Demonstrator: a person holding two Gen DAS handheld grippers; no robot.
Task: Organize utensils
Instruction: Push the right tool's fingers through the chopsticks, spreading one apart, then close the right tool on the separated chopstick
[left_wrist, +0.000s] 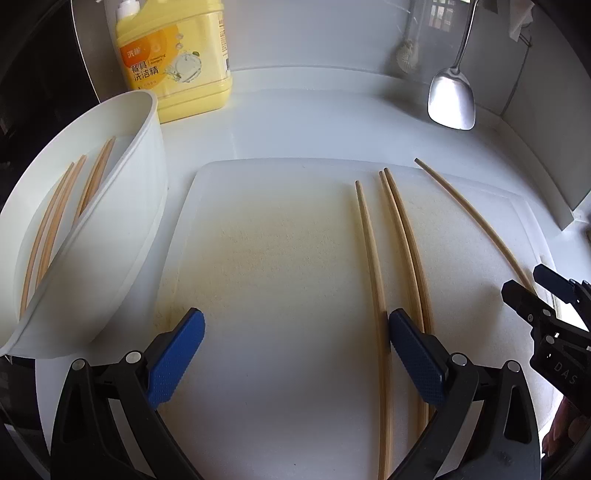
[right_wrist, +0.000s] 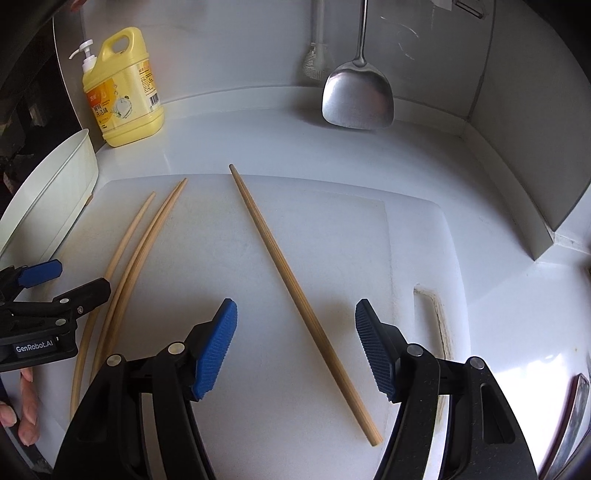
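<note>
white bin (left_wrist: 122, 206): chopsticks (left_wrist: 55, 221) inside | cutting board (left_wrist: 277, 258): four loose chopsticks

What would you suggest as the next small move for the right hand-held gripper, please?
Probably lower the right hand-held gripper and close on the lone chopstick: its jaws are open with the stick lying flat between them on the cutting board, untouched.

yellow detergent jug (left_wrist: 175, 61) back left | steel spatula (left_wrist: 451, 98) hanging at wall | dish brush (right_wrist: 316, 61) beside spatula
</note>
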